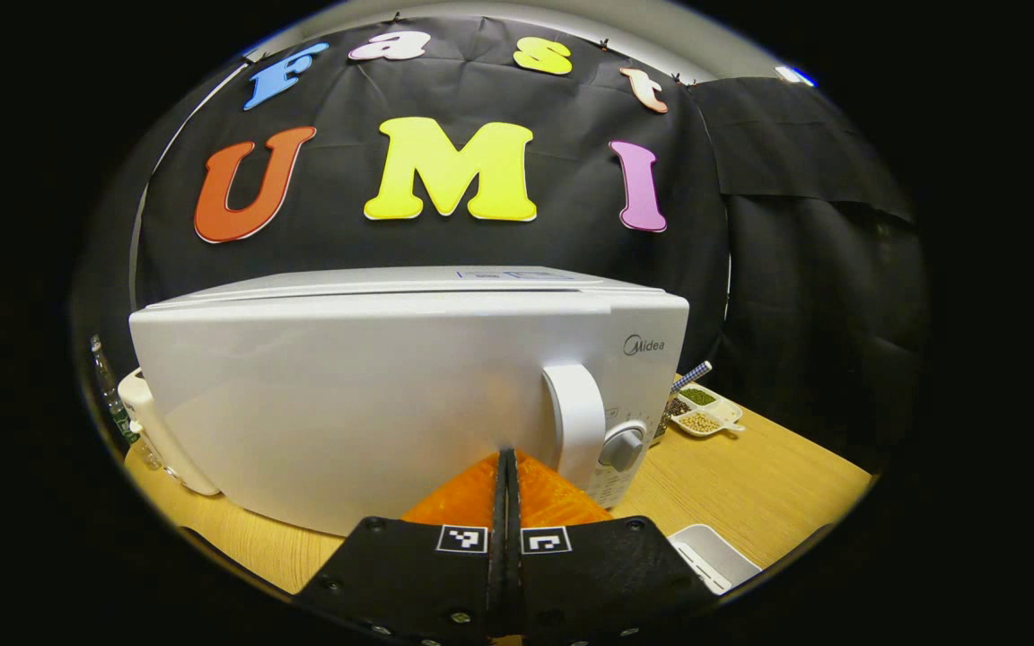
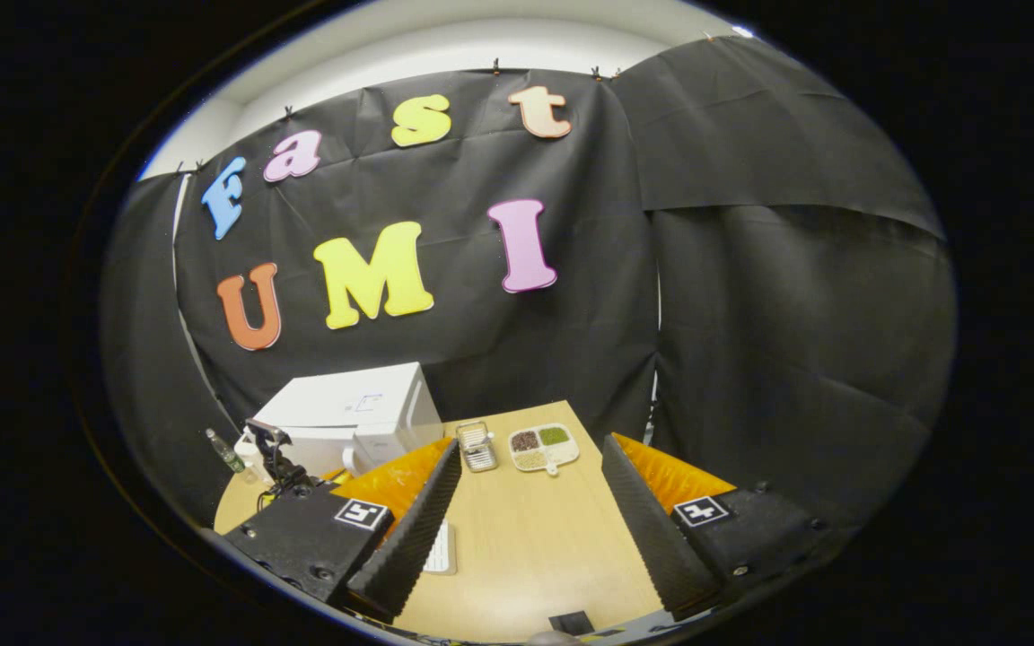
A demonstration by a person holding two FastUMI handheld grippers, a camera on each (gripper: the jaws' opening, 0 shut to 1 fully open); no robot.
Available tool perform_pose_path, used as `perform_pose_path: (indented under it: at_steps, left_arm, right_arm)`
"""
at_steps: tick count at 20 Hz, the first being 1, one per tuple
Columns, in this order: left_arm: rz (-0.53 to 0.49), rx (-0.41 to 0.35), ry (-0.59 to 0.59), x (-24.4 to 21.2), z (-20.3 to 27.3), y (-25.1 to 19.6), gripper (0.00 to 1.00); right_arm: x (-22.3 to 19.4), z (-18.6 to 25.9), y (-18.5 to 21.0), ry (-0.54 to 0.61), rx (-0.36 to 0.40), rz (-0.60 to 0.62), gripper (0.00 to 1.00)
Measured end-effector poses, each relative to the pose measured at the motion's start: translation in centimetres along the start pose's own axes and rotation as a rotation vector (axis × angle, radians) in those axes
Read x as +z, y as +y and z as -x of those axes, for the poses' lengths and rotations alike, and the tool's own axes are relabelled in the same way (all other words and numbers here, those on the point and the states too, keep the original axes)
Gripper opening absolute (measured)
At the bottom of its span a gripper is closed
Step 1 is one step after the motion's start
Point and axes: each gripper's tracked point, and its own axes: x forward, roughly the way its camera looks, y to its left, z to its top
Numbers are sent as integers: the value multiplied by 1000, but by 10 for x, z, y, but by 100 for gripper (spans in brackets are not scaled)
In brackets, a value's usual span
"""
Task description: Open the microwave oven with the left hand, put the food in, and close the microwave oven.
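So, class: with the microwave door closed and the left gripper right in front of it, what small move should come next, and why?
Probably open the left gripper and ease it right, toward the door handle. Its fingers are pressed together on nothing, the microwave door looks closed, and the handle stands just right of the tips. The right gripper waits open over the table.

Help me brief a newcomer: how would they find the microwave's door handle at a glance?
Start at the white microwave on the wooden table, in front of the black cloth wall. Go to the right end of its front: the handle is the raised white vertical bar there. Just right of it sits a round grey knob, small and circular, whereas the handle is tall and curved.
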Motion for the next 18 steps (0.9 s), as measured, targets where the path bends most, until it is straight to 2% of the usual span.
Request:
perform_pose_path:
  at_steps: [4,5,6,7,8,10,11,13,14,15,16,17,18]
  left_arm:
    - [27,26,27,-3,-7,4,0]
    - [31,29,34,-5,-8,3,0]
    - [30,32,45,-8,-9,3,0]
    - [27,32,52,-10,-7,3,0]
    - [23,38,62,-12,-6,4,0]
    - [19,53,88,-19,6,7,0]
    - [9,75,99,-23,17,13,0]
    - [-13,59,110,-27,34,15,3]
    - [-29,56,119,-32,45,17,10]
    - [-59,91,123,-32,53,26,53]
    - [-81,112,124,-32,60,35,95]
    - [-79,122,120,-29,69,38,92]
    - [-69,133,107,-22,78,40,92]
  right_arm:
    - [-3,-1,2,5,12,-7,100]
    - [-3,-2,2,3,8,-3,90]
    - [-4,-3,2,5,9,-2,90]
    - [-6,-2,3,9,10,-2,100]
    - [-6,-2,4,8,11,-3,90]
    - [-5,-1,2,-4,8,1,90]
    - [-6,-1,3,-7,8,5,100]
    - [-9,-4,6,-9,12,9,100]
    - [-10,-6,10,-8,20,11,100]
    - [-12,-7,13,-7,22,18,100]
    - [-14,-8,17,-8,29,20,90]
    - [-17,-8,23,-7,39,22,90]
    - [-19,-8,31,-6,50,28,100]
